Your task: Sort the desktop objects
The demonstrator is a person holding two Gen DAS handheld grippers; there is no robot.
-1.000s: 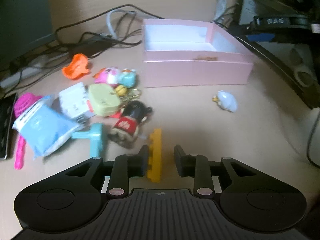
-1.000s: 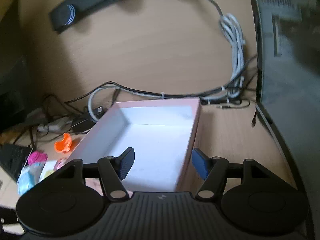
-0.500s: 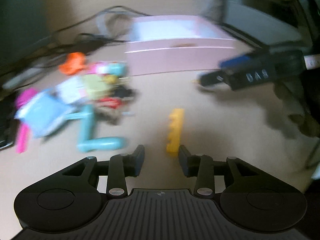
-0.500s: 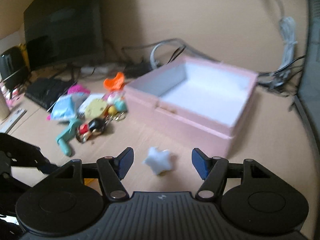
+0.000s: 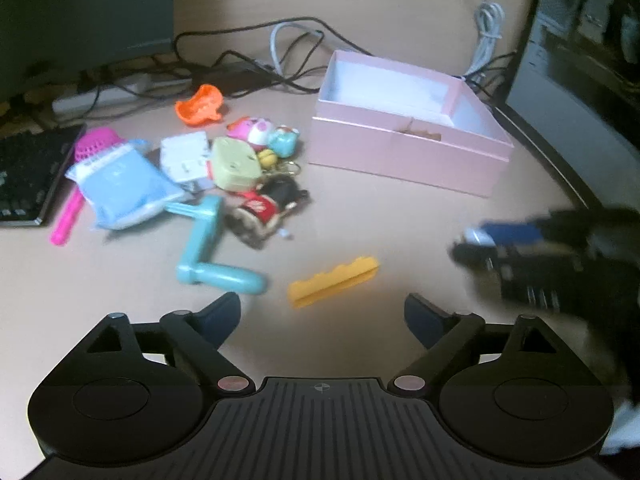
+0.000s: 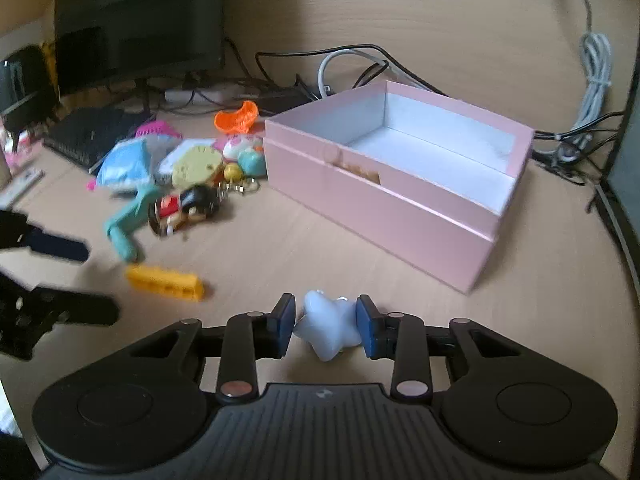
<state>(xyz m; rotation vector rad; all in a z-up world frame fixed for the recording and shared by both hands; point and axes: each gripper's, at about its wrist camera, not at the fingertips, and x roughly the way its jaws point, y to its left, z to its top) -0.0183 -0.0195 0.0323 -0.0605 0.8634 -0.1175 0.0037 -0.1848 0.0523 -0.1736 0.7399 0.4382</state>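
Observation:
A pale blue-white star toy [image 6: 326, 330] lies on the desk in front of the pink box [image 6: 384, 216]. My right gripper [image 6: 325, 325] is closing on it, and both pads touch its sides. The left wrist view shows that gripper [image 5: 464, 245] blurred at the right. A yellow toothed bar [image 5: 334, 282] lies flat on the desk just beyond my left gripper [image 5: 322, 316]. Its jaws are opening wide with nothing between them. From the right wrist view, the left gripper [image 6: 80, 280] sits near the yellow bar [image 6: 164, 282].
A pile of small toys sits left of the box: a teal crank [image 5: 204, 248], a doll keychain [image 5: 266, 210], a blue packet [image 5: 120, 188], an orange piece [image 5: 200, 106] and a pink scoop [image 5: 80, 184]. Cables [image 5: 280, 60] and a keyboard [image 5: 24, 176] lie behind.
The left gripper let go of the yellow bar, drew back and spread wide. The right gripper swung from over the box down to the star and closed around it.

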